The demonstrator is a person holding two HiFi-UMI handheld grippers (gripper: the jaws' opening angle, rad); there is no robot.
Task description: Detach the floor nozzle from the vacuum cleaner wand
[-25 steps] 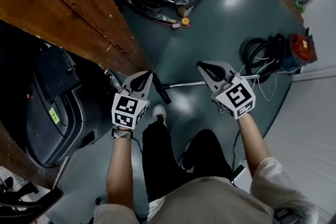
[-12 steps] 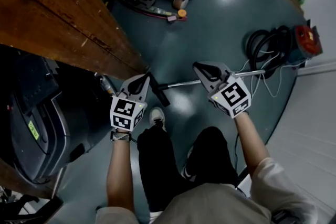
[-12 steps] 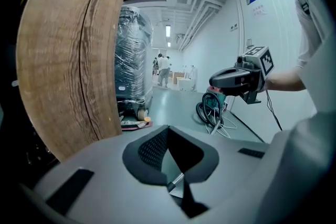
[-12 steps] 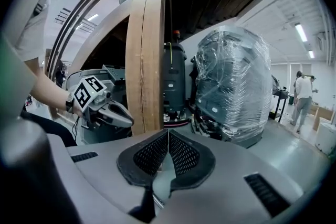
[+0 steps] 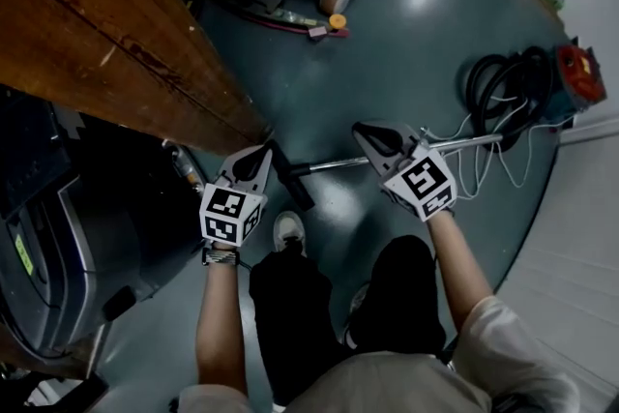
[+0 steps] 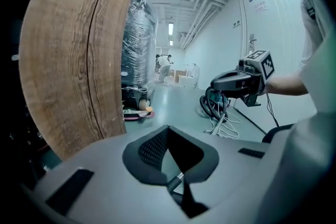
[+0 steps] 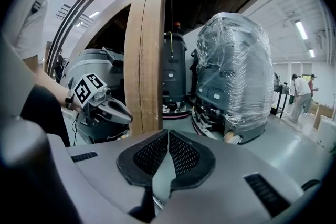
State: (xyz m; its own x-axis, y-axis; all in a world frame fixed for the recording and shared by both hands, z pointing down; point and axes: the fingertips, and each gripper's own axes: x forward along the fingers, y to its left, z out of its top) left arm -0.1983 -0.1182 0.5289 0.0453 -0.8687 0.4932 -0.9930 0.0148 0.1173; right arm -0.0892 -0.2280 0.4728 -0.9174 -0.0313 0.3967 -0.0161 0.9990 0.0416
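In the head view the floor nozzle (image 5: 290, 177) and its wand (image 5: 338, 163) lie on the floor (image 5: 406, 44), with the left tool (image 5: 262, 154) above the nozzle and the right tool (image 5: 367, 132) above the wand, neither touching. The left gripper view shows its jaws pressed together on nothing, and the right gripper view shows the same. Each tool should, I judge, spread first, then clamp the nozzle neck and the wand and pull straight apart.

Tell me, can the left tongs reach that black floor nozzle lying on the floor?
Probably yes: the left tongs hover just beside the floor nozzle, nothing between them, though they're shut.
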